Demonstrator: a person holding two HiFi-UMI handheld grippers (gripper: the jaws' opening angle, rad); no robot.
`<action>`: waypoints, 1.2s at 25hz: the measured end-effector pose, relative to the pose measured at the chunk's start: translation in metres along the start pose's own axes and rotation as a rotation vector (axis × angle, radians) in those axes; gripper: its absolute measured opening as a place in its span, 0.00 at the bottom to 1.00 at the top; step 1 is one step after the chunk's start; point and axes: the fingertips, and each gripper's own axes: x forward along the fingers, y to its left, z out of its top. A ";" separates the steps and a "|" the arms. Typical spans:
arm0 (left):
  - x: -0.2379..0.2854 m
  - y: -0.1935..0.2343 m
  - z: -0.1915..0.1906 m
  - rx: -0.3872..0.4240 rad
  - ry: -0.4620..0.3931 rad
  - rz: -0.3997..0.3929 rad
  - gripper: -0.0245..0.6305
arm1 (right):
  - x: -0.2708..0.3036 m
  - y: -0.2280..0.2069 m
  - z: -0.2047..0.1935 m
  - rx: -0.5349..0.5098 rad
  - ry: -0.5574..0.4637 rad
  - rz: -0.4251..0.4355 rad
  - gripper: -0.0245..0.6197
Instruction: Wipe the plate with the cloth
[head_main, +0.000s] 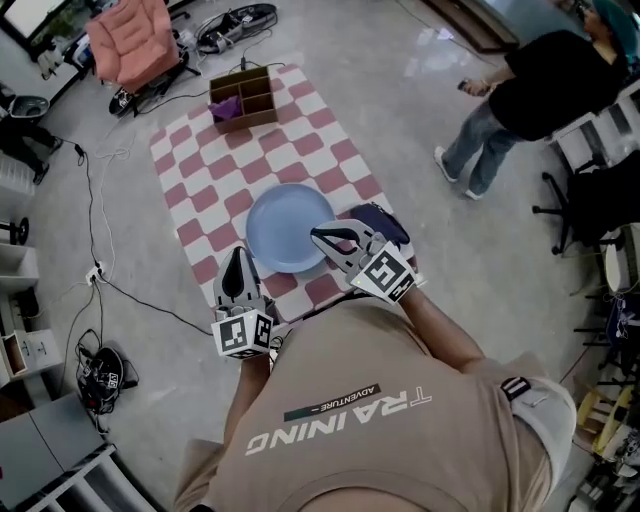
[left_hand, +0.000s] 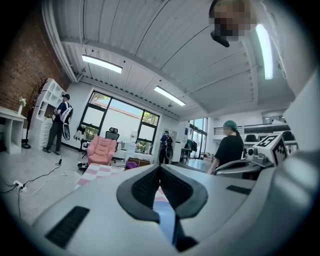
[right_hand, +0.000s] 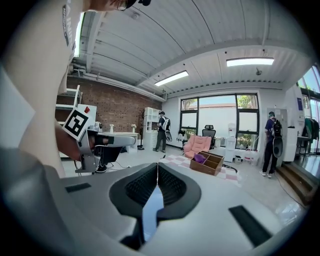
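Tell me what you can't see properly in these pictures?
Cloth: head view, mostly hidden behind the right tool.
Purple thing in the wooden box: head view, too small to identify.
Plate: both gripper views, the jaws block all but a blue sliver.

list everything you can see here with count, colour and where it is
plate: one, light blue, middle of the mat
cloth: one, dark blue, on mat right of plate
mat: one, red-white checked, floor
wooden box: one, brown, mat's far end
purple item: one, inside box
armchair: one, pink, beyond mat
bystanders: at least three, dark clothes, around room
left gripper: grey, shut, empty, mat's near edge
right gripper: grey, shut, empty, over plate's right rim
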 end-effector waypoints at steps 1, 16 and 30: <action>0.001 0.002 -0.001 0.001 0.000 0.009 0.06 | -0.002 -0.006 -0.002 -0.008 0.001 -0.013 0.07; 0.038 -0.010 -0.005 0.005 0.026 0.012 0.06 | -0.129 -0.125 -0.100 0.132 0.143 -0.408 0.07; 0.017 -0.010 -0.007 0.026 0.053 0.068 0.06 | -0.099 -0.115 -0.123 0.132 0.185 -0.273 0.07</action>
